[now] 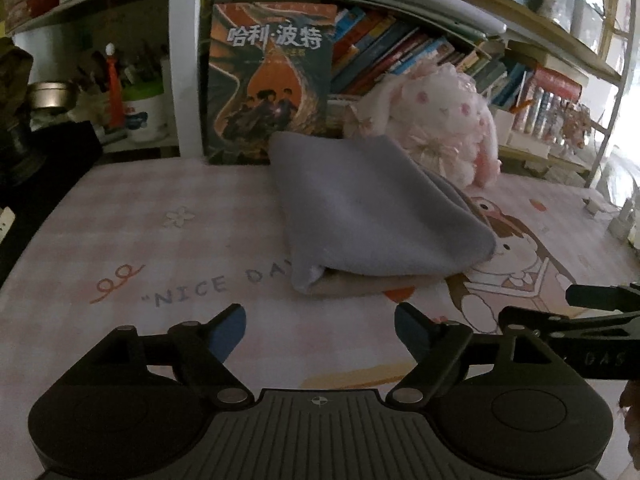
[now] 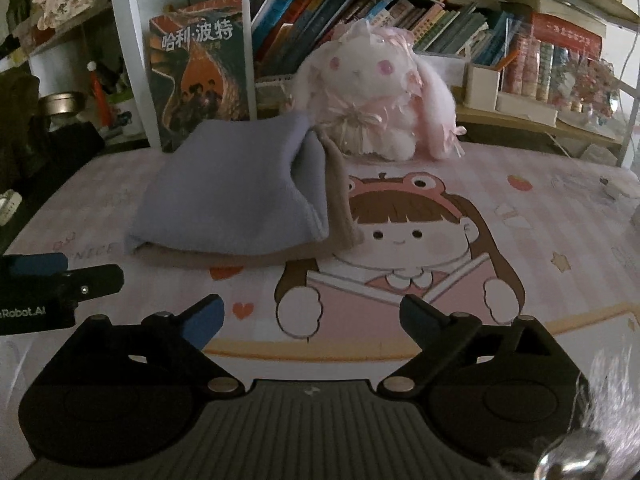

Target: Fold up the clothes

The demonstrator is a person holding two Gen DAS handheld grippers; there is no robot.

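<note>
A folded lavender-grey garment (image 1: 372,208) (image 2: 236,192) with a tan underside lies on the pink cartoon desk mat (image 1: 160,248) (image 2: 520,208), near its far side. My left gripper (image 1: 320,332) hovers open over the mat, a short way in front of the garment, with nothing between its blue-padded fingers. My right gripper (image 2: 310,320) is also open and empty, hovering over the printed girl to the right of the garment. Each gripper's arm shows at the edge of the other's view.
A white-and-pink plush rabbit (image 1: 448,120) (image 2: 380,92) sits just behind the garment. A large book (image 1: 272,76) (image 2: 200,68) stands upright at the back, with rows of books on shelves (image 2: 400,16) behind. A dark object (image 1: 40,184) borders the mat's left.
</note>
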